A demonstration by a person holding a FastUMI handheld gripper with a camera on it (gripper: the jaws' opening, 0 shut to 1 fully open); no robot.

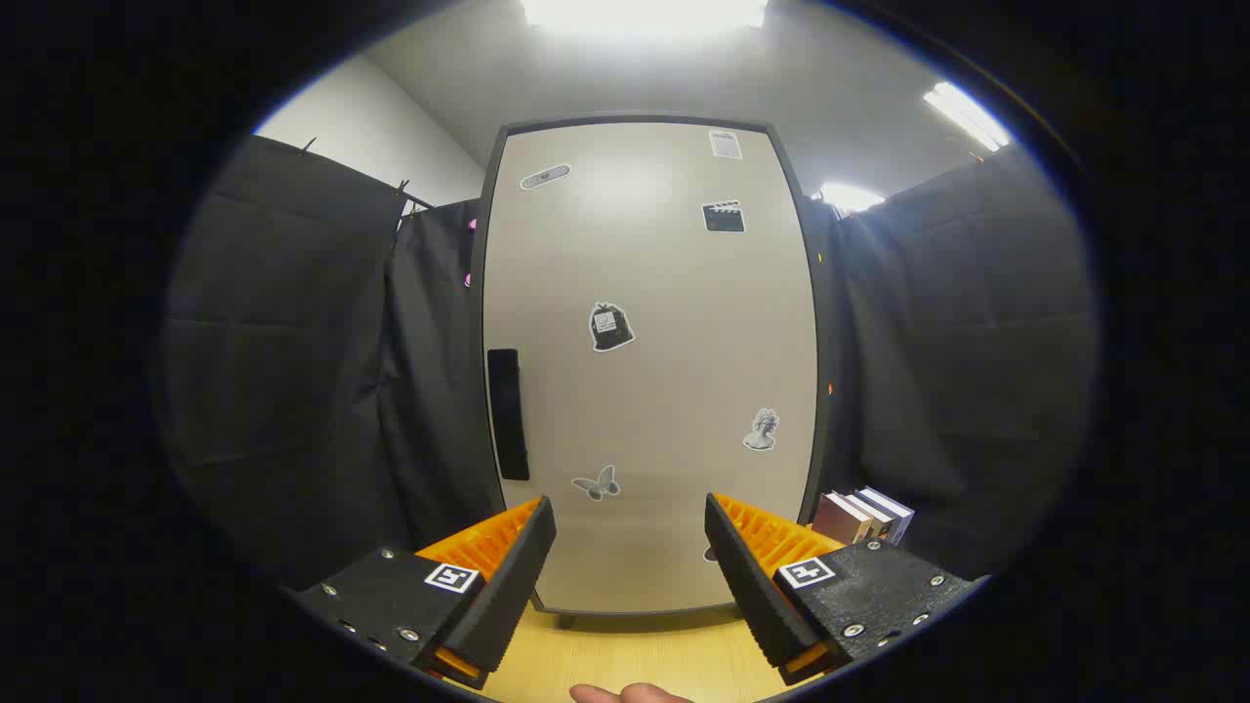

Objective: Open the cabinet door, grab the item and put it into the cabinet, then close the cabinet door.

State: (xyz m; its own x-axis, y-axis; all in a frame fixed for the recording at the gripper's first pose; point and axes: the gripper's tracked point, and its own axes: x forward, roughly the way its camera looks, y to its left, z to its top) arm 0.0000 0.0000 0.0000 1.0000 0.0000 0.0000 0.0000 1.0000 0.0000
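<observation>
A tall pale cabinet with a dark frame stands straight ahead, its door shut. Several stickers dot the door. A black handle runs upright near the door's left edge, just above and ahead of my left finger. Some books stand upright beside the cabinet's lower right corner, just beyond my right finger. My gripper is open, its fingers spread apart with nothing between them, pointing at the lower part of the door.
The cabinet rests on a light wooden surface. Black cloth walls hang on both sides. A fingertip of a hand shows beneath the fingers. Ceiling lights glow overhead.
</observation>
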